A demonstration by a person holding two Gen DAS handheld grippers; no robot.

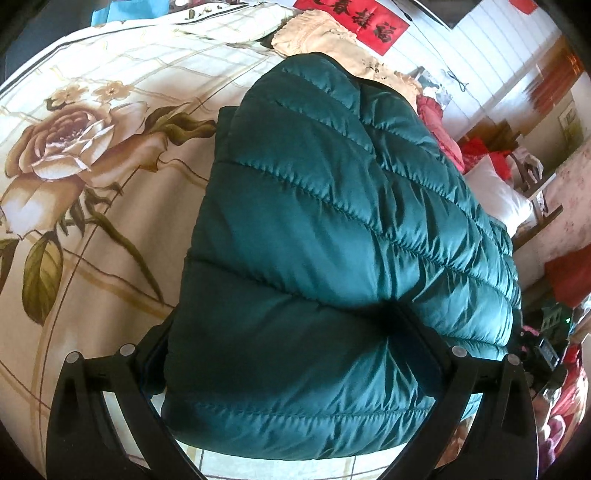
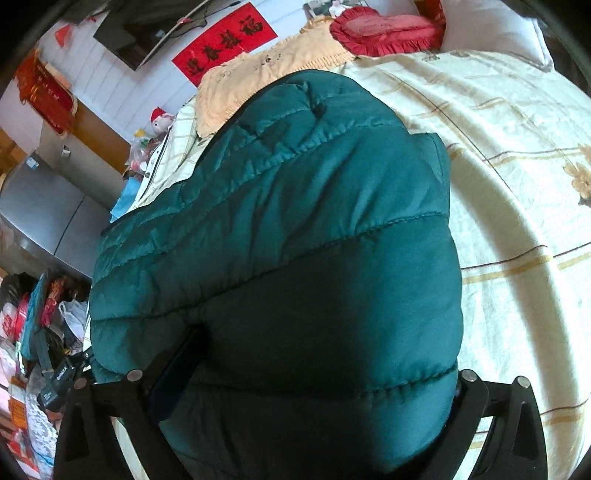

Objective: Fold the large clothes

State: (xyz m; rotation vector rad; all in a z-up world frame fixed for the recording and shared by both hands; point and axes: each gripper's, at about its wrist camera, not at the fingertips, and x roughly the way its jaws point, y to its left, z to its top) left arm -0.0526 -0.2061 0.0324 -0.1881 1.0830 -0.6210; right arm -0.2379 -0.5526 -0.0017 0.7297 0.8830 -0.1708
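A red banner (image 2: 225,42) with black Chinese characters hangs on the white panelled wall; the characters are too distorted to read with certainty. Below it, a dark green quilted puffer jacket (image 1: 332,229) lies folded in a thick bundle on a bed (image 1: 110,258), whose cream sheet is printed with a large brown rose and a thin plaid grid. The left hand-held gripper (image 1: 291,354) has its two black fingers spread around the near edge of the jacket, padding bulging between them. The right hand-held gripper (image 2: 295,376) likewise straddles the jacket's near edge, fabric filling the gap between its fingers. Bare sheet stretches wide on the outer side of the jacket in each view. Past the jacket, near the wall, lie a tan fringed cloth (image 2: 258,81), a red ruffled heart cushion (image 2: 384,29) and a white pillow (image 1: 498,199). A grey cabinet (image 2: 48,210) and cluttered bags stand beside the bed
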